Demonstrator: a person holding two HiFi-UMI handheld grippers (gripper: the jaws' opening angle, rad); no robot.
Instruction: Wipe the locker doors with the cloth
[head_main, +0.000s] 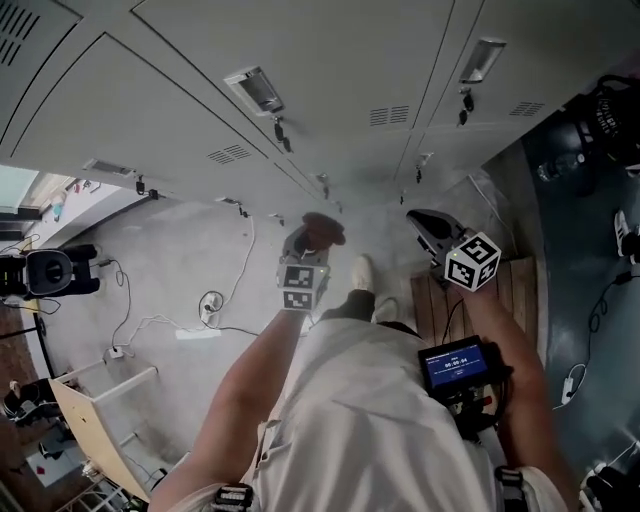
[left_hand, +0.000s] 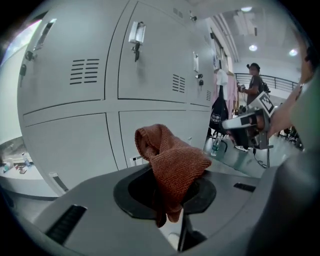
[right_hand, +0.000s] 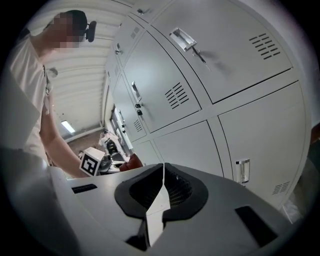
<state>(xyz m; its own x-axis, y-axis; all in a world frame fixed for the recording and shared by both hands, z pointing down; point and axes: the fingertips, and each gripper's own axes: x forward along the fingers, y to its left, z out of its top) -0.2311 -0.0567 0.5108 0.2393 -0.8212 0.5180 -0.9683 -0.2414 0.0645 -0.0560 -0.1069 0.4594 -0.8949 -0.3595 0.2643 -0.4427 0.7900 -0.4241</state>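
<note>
Left gripper (left_hand: 169, 197) bites down on the rust cloth (left_hand: 172, 160), held off the locker doors (left_hand: 150, 65); right gripper (right_hand: 162, 192) sits pinched together, empty. Risk: that loose, bunched fold could snag a door latch (left_hand: 136, 35) and tug free.

Both arms reached forward and down from the torso. The left forearm (head_main: 245, 385), bare, angled inward, and the left gripper (head_main: 308, 240) had its jaws clamped on a rust-red cloth (left_hand: 170, 160), with a bunch of it sticking up past the tips. The right forearm (head_main: 510, 350) ran almost straight ahead. The right gripper (right_hand: 162, 192) sat apart from its partner, jaws pressed together at the tips with nothing between them.
</note>
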